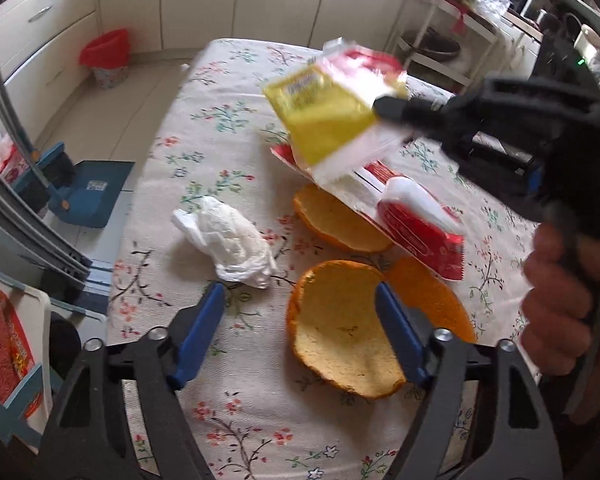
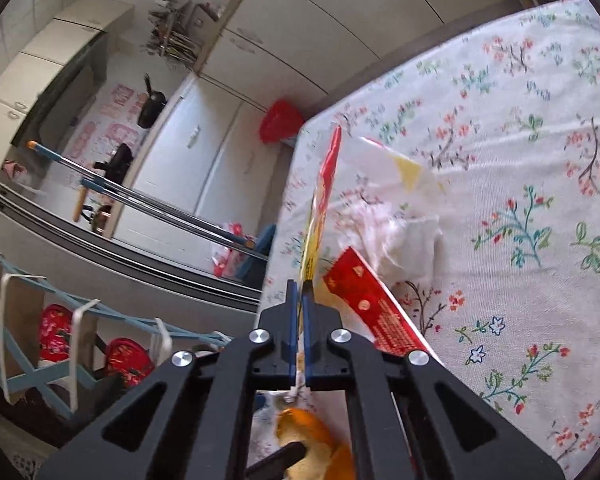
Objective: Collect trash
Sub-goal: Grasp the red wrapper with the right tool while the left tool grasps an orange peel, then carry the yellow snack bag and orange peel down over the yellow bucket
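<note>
On the floral tablecloth lie a crumpled white tissue, three orange peels and a red wrapper. My left gripper hangs low over the nearest peel, jaws open; its right finger overlaps the peel's edge and its left finger stands apart from it. My right gripper, held by a hand, is shut on a yellow and red wrapper lifted above the table. In the right wrist view the right gripper pinches that wrapper edge-on, above the red wrapper and the tissue.
A bin with a red liner stands on the floor beyond the table's far left corner, also seen as the bin. A blue dustpan and broom lie on the floor to the left. A white rack stands past the far right.
</note>
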Action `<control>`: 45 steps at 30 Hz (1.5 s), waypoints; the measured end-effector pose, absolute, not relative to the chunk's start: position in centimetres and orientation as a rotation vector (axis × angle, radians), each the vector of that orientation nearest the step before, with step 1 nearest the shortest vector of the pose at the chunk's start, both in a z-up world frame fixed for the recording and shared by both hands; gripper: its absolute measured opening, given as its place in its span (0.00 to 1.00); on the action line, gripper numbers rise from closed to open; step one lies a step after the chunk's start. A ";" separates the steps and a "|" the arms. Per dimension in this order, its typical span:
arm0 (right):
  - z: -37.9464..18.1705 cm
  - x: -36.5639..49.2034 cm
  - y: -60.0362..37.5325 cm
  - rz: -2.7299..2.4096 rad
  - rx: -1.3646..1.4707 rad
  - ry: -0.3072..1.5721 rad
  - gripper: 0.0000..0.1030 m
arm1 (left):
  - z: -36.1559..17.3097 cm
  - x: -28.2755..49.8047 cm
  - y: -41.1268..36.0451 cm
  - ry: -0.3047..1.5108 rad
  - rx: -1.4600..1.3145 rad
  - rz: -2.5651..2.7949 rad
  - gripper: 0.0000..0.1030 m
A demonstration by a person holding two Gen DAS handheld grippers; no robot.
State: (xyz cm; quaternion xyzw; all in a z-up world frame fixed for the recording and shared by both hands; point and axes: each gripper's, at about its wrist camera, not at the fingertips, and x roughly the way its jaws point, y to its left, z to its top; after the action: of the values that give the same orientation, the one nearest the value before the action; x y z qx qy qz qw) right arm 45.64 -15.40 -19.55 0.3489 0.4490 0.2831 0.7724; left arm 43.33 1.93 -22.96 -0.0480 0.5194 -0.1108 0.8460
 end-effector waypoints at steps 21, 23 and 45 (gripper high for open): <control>-13.4 37.3 -23.1 0.552 0.767 0.734 0.03 | -19.7 40.0 3.8 0.994 -0.219 -0.290 0.08; -13.1 36.1 -23.2 0.541 0.744 0.724 0.03 | -19.4 39.4 4.1 0.976 -0.229 -0.286 0.09; -14.7 24.0 -24.8 0.457 0.682 0.713 0.03 | -18.5 31.4 5.4 0.859 -0.314 -0.268 0.09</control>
State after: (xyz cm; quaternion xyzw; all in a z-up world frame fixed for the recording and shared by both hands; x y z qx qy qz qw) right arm 23.97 -24.85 -14.66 0.3246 0.3390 0.2176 0.8558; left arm 31.35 5.44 -18.46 -0.1511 0.4133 -0.1289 0.8887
